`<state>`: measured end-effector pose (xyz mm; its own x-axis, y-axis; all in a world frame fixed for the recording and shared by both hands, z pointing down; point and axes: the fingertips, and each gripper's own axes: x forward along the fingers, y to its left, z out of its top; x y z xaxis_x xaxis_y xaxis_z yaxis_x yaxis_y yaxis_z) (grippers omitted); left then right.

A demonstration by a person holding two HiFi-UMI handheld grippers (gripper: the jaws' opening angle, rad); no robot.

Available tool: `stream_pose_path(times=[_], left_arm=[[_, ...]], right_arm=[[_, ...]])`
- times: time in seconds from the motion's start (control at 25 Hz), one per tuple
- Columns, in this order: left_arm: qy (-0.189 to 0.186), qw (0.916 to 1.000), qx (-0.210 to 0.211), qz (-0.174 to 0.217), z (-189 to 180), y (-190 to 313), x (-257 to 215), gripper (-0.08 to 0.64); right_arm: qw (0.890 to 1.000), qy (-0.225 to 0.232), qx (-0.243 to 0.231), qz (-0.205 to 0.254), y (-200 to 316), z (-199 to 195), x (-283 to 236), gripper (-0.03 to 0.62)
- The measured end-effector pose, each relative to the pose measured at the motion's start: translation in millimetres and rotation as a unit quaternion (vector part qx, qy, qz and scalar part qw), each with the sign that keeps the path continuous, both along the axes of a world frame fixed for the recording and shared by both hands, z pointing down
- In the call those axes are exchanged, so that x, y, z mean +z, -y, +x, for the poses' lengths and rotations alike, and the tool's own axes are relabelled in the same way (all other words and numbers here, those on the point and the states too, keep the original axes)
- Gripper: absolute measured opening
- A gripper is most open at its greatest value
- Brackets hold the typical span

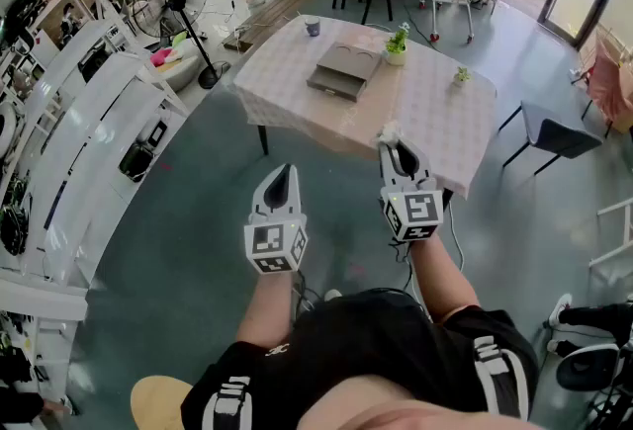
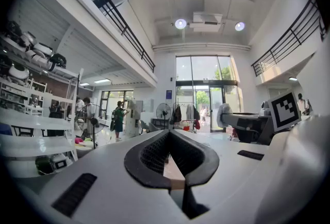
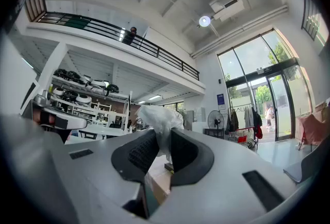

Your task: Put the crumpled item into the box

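Right gripper view: right claw [image 3: 161, 141] jaws narrow, clamped on the white crumpled item [image 3: 158, 119], which sticks out past the tips. Left gripper view: left claw [image 2: 168, 136] jaws together, nothing between them. Head view: the crumpled item sits at the right claw's tip, over the near edge of the table [image 1: 447, 129]. The box [image 1: 344, 70] lies flat on the table, ahead and left of the right claw, well apart. Left claw is level with it, to its left, over floor.
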<state>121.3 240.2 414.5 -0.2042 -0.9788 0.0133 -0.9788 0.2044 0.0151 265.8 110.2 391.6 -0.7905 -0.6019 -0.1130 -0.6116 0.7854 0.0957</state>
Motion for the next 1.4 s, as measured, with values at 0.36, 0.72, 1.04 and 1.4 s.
stream_pose_path(times=[0.36, 0.72, 1.04, 1.4], left_arm=[[0.006, 1.0, 0.003, 0.002, 23, 2, -10, -0.011], [0.003, 1.0, -0.006, -0.001, 3, -9, -6, -0.011], [0.006, 1.0, -0.005, 0.0, -35, -28, 7, -0.011], [0.002, 0.9999, -0.001, -0.014, -60, -27, 18, -0.011]], right_arm=[[1.0, 0.009, -0.008, 0.003, -2, 18, -9, 0.051], [1.0, 0.02, -0.003, 0.006, -12, 0, -13, 0.052], [1.0, 0.023, 0.006, 0.003, -32, -33, 2, 0.052], [1.0, 0.021, 0.018, -0.002, -30, -52, 12, 0.052]])
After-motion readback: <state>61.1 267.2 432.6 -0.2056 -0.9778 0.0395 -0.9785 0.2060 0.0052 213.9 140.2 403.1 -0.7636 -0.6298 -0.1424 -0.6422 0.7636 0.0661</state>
